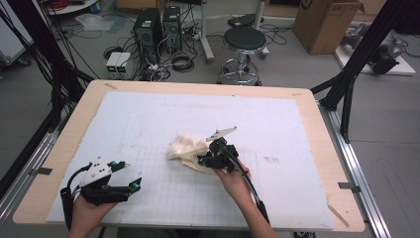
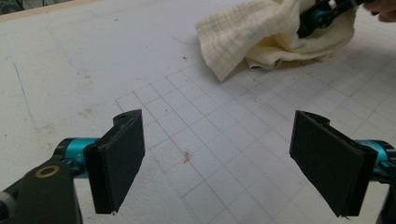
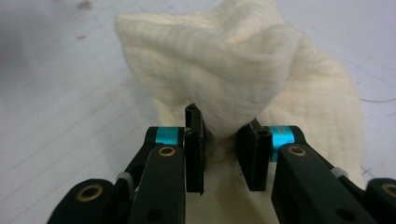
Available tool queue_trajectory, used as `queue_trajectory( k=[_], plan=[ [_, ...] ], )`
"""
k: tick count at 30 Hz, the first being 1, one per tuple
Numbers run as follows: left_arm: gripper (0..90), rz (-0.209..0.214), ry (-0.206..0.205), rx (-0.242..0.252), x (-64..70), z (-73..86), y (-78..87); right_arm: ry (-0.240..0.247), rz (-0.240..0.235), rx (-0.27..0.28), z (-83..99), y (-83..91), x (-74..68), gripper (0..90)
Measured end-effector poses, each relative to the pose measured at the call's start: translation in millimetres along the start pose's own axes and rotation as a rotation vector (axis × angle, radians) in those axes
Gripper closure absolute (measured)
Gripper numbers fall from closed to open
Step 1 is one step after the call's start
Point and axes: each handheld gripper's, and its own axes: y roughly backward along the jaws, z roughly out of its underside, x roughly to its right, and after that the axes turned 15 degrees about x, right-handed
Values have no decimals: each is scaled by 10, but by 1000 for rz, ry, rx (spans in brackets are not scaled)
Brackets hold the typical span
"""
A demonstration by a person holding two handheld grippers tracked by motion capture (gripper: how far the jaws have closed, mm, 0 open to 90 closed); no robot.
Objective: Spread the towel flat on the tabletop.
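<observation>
Right gripper (image 3: 219, 154) pinching cream cloth (image 3: 233, 70), left gripper (image 2: 219, 163) wide over gridded mat (image 2: 210, 140)

This is a lab or test workshop, not a home. A wooden table (image 1: 59, 148) carries a white board (image 1: 148, 114) ruled with a pencil grid, set inside a frame of black metal struts (image 1: 364, 47) and aluminium rails (image 1: 354, 163). On the grey concrete floor (image 1: 287, 64) behind it stand two black computer towers (image 1: 158, 27) amid tangled cables (image 1: 173, 62), with two small white boxes (image 1: 118, 63) beside them. A black round stool (image 1: 244, 42) on a chrome base and a brown cardboard box (image 1: 324, 25) stand farther back.
</observation>
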Motion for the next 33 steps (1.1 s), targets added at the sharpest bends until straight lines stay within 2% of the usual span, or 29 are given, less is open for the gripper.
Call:
queue_trajectory(
  k=[3,5,6,7,10,14,17,23,27,30,33],
  plan=[
    [186,2,2,-2,16,1,-11,-15,16,8,44,-78,26,684],
    [189,7,-4,-5,24,0,-16,-19,9,14,42,-81,24,642],
    [193,9,-7,-6,28,-1,-19,-3,-2,35,22,-43,5,583],
    [193,13,-4,-4,35,-2,-22,-3,-2,35,22,-43,5,583],
    [204,20,-2,1,45,-5,-30,23,-15,53,-9,37,-26,492],
    [239,43,2,1,76,-9,-57,16,-27,88,-7,178,-38,432],
    [253,55,-8,-8,109,-11,-82,32,-21,116,16,292,-36,397],
    [285,75,-11,-10,125,-17,-95,72,-18,136,108,502,-24,411],
    [367,114,36,-9,106,-32,-121,106,-23,138,185,627,-21,421],
    [392,123,52,5,120,-50,-162,114,-26,153,236,715,4,435],
    [436,155,60,8,157,-67,-240,112,-14,151,274,788,62,461]
  ],
)
